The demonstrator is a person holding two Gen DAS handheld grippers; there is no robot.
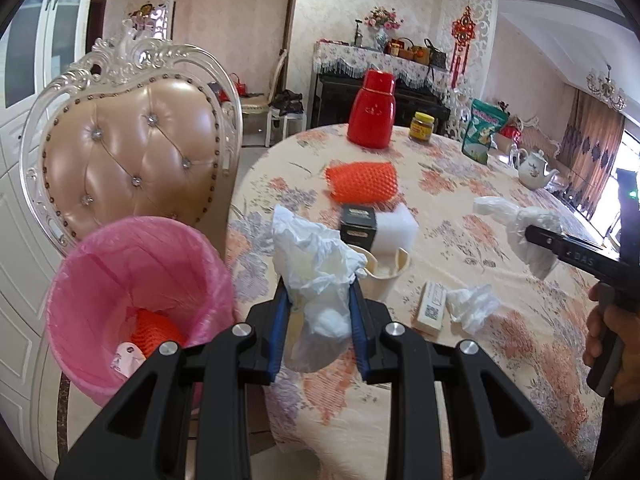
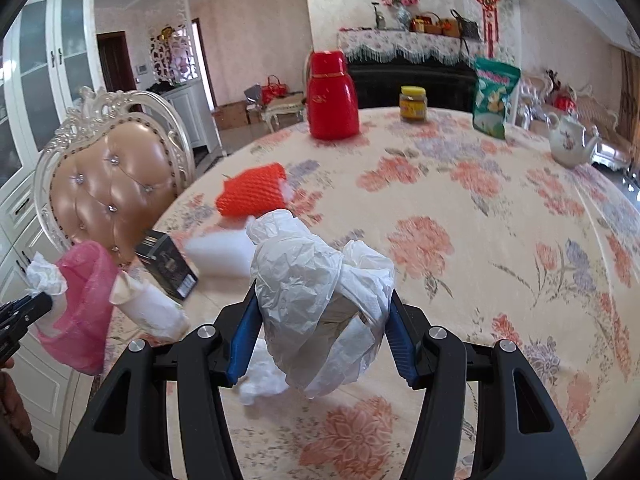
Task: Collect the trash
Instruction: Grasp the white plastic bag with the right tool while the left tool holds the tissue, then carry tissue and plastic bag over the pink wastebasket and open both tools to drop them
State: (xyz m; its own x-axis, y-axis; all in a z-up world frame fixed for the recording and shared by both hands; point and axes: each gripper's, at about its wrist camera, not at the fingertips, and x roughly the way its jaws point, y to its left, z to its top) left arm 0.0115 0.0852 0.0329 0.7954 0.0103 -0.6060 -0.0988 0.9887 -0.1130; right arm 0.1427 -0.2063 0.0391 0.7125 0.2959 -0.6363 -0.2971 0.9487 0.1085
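A home dining room — floral-clothed table (image 2: 460,208), ornate tufted chair (image 1: 132,148), teapot (image 2: 568,144).

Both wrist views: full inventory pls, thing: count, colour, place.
bin: 1, pink liner, beside chair
chair: 1, tan, left of table
flask: 1, red, far table
jar: 1, yellow lid, far table
snack bag: 1, green, far table
teapot: 1, white, table's right
foam net: 1, orange, mid table
box: 1, black, mid table
tissue: 1, white, in left claw
plastic wrap: 1, white, in right claw
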